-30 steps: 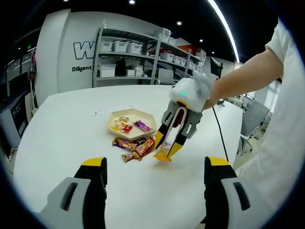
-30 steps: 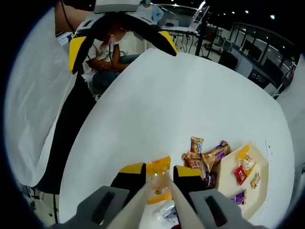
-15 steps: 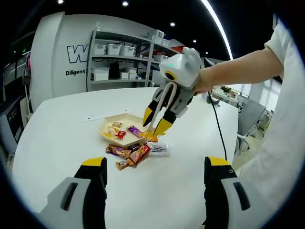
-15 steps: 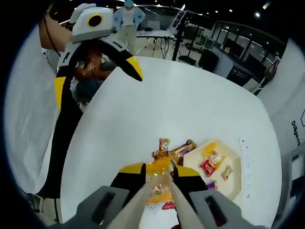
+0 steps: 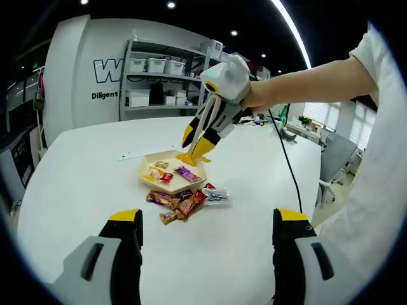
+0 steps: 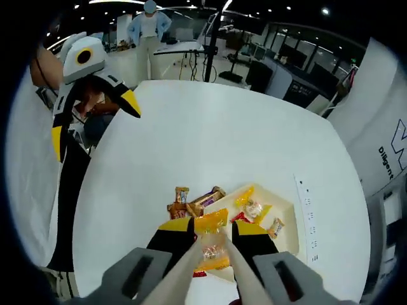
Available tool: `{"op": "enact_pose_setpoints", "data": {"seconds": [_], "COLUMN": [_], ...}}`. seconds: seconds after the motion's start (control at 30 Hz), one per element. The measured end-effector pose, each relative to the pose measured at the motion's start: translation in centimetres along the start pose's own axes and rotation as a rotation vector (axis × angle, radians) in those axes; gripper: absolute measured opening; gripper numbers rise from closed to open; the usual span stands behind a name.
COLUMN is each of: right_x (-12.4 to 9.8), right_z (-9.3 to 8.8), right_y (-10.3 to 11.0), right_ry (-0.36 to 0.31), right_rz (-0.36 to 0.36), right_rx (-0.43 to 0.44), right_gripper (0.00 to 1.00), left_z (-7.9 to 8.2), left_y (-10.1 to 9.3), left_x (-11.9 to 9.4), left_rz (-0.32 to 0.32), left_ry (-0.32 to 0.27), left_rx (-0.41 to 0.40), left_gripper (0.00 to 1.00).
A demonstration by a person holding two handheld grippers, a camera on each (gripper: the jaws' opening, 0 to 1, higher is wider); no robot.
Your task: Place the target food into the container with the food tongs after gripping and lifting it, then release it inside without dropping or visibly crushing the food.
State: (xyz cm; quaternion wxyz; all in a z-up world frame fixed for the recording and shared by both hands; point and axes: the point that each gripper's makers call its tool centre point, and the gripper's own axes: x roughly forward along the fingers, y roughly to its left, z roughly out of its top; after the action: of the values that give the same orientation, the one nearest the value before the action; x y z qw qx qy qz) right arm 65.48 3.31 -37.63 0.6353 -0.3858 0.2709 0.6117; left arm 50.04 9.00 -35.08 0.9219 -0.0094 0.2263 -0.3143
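Right hand-held gripper (image 6: 212, 234) pinching orange packet (image 6: 212, 244), tray (image 5: 147, 167) below

room: white wall (image 5: 70, 76) | metal shelving (image 5: 166, 79) with bins | ceiling light strip (image 5: 292, 35) | windows (image 5: 321, 117)

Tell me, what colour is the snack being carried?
Orange-yellow snack packet, clearest in the right gripper view.

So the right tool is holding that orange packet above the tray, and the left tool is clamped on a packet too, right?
Not quite. The right tool does hold the orange packet above the tray, but the left tool is open with nothing between its jaws, as the left gripper view shows.
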Motion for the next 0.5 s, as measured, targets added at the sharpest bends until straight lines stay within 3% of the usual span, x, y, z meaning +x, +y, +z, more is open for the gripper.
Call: {"op": "enact_pose_setpoints", "data": {"seconds": [0.5], "right_x": [0.9], "right_z": [0.9], "right_y": [-1.9], "right_ry": [-0.007], "right_rz": [-0.025], "right_rx": [0.025], "right_gripper": [0.18], "left_z": [-0.1], "left_y": [0.6], "left_x": [-0.4], "left_rz": [0.023], "left_ry": [0.001], "left_rx": [-0.016], "left_gripper": [0.81]}}
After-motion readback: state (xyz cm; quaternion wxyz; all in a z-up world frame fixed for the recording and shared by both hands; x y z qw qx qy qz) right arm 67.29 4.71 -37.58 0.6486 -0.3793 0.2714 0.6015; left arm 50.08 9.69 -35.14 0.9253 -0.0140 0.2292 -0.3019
